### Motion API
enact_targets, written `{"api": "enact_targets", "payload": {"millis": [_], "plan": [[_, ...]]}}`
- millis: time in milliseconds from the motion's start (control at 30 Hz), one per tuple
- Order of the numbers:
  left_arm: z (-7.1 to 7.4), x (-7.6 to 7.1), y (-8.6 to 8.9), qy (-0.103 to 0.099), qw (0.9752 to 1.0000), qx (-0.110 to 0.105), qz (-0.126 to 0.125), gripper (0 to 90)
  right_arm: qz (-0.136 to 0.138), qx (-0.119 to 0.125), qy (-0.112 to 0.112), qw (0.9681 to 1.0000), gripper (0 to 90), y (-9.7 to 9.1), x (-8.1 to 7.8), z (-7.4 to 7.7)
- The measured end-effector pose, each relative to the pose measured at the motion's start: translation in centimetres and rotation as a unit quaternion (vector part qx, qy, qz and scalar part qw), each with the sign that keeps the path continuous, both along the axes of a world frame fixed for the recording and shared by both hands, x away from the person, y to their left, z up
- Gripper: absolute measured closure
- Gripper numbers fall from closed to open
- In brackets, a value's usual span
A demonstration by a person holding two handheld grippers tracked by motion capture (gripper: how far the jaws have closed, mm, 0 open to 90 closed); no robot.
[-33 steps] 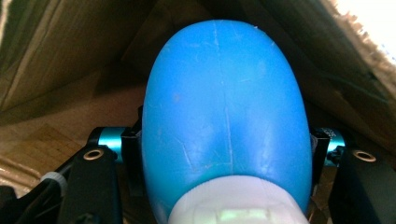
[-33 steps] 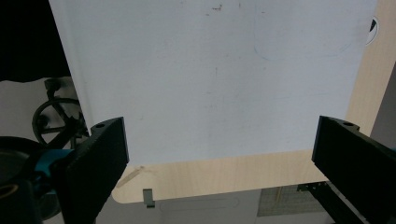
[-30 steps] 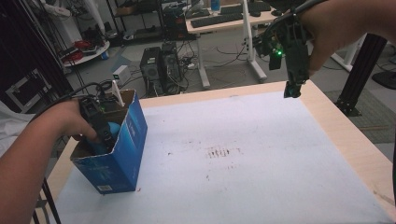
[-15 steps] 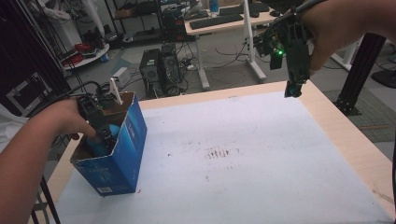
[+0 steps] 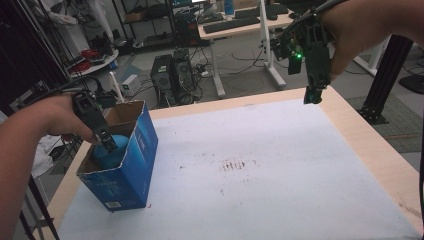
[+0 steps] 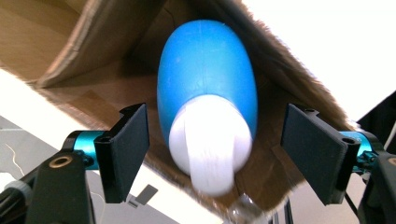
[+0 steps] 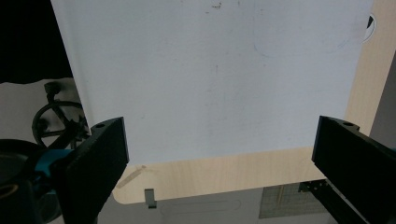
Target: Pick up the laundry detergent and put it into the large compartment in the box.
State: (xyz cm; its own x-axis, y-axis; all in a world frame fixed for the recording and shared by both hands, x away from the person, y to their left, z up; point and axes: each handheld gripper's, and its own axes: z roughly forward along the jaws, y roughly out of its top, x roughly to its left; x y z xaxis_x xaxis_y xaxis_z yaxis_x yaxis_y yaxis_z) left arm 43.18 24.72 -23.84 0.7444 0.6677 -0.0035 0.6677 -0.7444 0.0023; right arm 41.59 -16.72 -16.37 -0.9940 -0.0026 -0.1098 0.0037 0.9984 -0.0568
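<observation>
Since a second ago the left gripper has lifted a little out of the blue box, and its jaws have just been opening; they now stand apart on either side of the blue bottle, touching it on neither side. The bottle lies inside the box with its white cap toward the gripper, brown cardboard walls close around it. The box stands near the table's left edge, on the white sheet. The right gripper hangs above the far right corner, jaws wide and empty, with the whole sheet bare below it. The sheet carries a few dark smudges, probably old marks. Beyond the table stand desks, a computer tower and loose cables on the floor.
</observation>
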Motion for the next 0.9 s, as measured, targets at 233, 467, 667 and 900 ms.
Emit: {"api": "enact_targets", "payload": {"millis": [233,467,667,900], "plan": [[2.6,-0.5,-0.3,-0.011,0.9999,0.002,-0.010,19.9,0.002,0.001,0.001,1.0000,2.7,0.2,0.0,0.0],[4.6,-1.4,-1.4,-0.016,0.9993,-0.001,-0.033,16.2,0.004,0.000,0.002,1.0000,2.7,0.3,-0.1,-0.1],[5.7,-2.1,-3.1,-0.012,0.9974,-0.010,-0.070,13.4,0.004,-0.001,0.005,1.0000,2.7,0.4,0.0,-0.1],[5.7,-2.9,-5.9,-0.010,0.9919,-0.006,-0.126,7.6,0.003,-0.003,0.008,1.0000,2.7,0.7,0.0,-0.3]]}}
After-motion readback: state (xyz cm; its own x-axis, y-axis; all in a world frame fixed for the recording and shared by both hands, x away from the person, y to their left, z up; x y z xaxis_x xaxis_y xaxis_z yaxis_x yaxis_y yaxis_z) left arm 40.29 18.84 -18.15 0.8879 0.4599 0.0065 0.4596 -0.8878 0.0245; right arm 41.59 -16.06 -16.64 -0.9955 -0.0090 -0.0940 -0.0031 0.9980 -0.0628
